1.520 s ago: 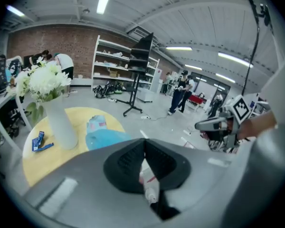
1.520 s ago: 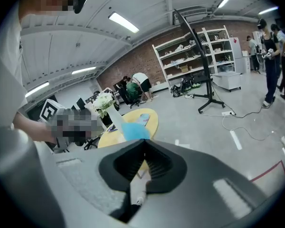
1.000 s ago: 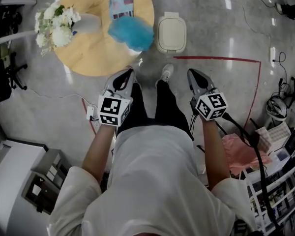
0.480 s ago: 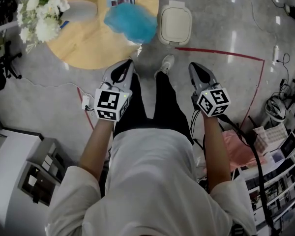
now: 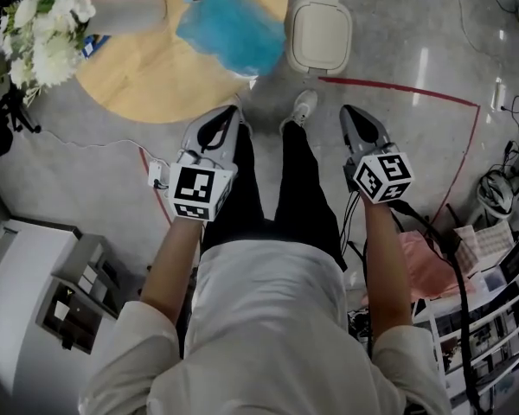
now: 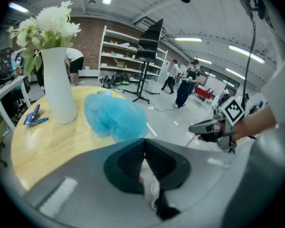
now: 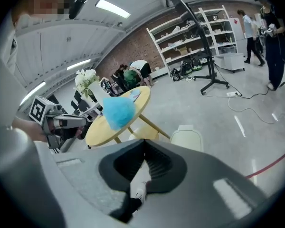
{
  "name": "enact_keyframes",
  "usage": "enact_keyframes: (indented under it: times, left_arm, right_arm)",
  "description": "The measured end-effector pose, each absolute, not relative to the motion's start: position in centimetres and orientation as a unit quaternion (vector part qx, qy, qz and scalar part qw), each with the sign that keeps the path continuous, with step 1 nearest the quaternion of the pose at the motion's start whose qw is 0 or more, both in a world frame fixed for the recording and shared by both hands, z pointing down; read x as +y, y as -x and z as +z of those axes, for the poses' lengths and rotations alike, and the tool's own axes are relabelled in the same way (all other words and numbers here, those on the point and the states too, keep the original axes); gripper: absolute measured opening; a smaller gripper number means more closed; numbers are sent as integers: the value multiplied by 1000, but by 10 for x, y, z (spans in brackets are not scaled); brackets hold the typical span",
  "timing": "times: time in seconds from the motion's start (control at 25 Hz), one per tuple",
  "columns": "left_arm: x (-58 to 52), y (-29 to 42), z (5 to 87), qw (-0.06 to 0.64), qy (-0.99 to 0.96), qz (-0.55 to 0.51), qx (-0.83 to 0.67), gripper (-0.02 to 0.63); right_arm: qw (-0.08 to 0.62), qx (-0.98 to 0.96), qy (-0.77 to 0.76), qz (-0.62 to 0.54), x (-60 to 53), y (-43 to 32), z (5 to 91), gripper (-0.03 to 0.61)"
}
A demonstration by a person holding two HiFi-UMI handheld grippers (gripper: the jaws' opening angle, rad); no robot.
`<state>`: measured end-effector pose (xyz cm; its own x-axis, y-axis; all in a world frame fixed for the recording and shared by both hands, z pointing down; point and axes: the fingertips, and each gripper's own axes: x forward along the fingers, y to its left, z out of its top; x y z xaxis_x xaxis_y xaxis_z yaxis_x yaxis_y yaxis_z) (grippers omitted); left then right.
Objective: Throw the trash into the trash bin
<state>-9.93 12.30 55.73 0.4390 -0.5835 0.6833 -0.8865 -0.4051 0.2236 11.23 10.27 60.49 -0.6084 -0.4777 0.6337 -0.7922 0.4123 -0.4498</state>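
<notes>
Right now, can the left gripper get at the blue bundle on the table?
Probably yes: the blue bundle sits at the table's near edge, straight ahead of the left gripper, nothing between. Its fingers are shut, so open first.

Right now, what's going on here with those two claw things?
A person stands by a round wooden table, holding a left gripper and a right gripper, both shut and empty. A crumpled blue bundle, likely the trash, lies at the table's edge, untouched. The cream-lidded trash bin sits on the floor beside the table.
</notes>
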Motion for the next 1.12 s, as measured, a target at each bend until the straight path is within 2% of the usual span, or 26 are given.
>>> enact_keyframes:
  times: [0.44, 0.64, 1.12]
  left_arm:
    - [122, 97, 585, 240, -807, 273, -465, 6]
    - [121, 82, 595, 268, -795, 272, -470, 6]
    - [138, 56, 640, 249, -809, 297, -442, 6]
  right_arm:
    - [216, -801, -395, 395, 113, -117, 659, 0]
    - [222, -798, -392, 401, 113, -125, 675, 0]
    - [225, -792, -387, 415, 111, -123, 739, 0]
